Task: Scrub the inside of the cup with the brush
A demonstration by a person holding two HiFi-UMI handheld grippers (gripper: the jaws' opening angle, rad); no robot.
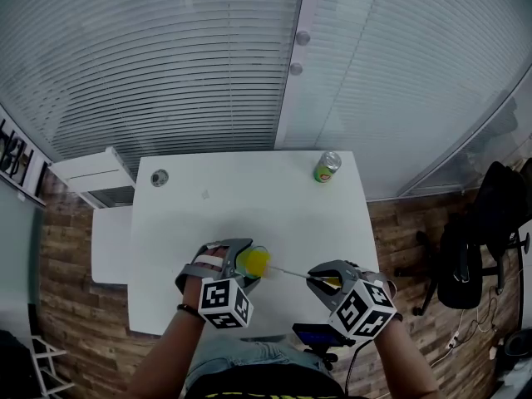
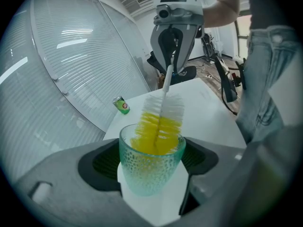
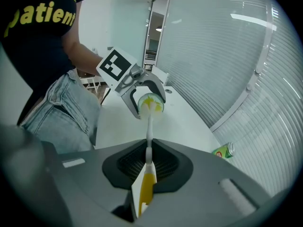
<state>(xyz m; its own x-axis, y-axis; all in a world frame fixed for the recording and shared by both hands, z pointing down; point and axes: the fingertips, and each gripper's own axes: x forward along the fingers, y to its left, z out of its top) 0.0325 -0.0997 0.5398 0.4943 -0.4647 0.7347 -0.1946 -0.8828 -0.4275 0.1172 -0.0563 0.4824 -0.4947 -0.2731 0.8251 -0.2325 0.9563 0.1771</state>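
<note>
nearest, the right tongs (image 1: pixel 321 278) are pinched tight on the yellow handle of the one brush (image 2: pixel 161 122). its thin stem runs across to the left tongs (image 1: pixel 247 263). those are clamped on the sides of the one teal glass cup (image 2: pixel 150 167), its mouth tipped toward the right tongs over the white tabletop (image 1: pixel 249 198). the yellow and white bristle head sits partly inside the cup. well beyond both tongs stands one green can (image 1: pixel 327 166).

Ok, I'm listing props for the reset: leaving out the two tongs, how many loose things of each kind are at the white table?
cup: 1
brush: 1
green drink can: 1
Total: 3
</note>
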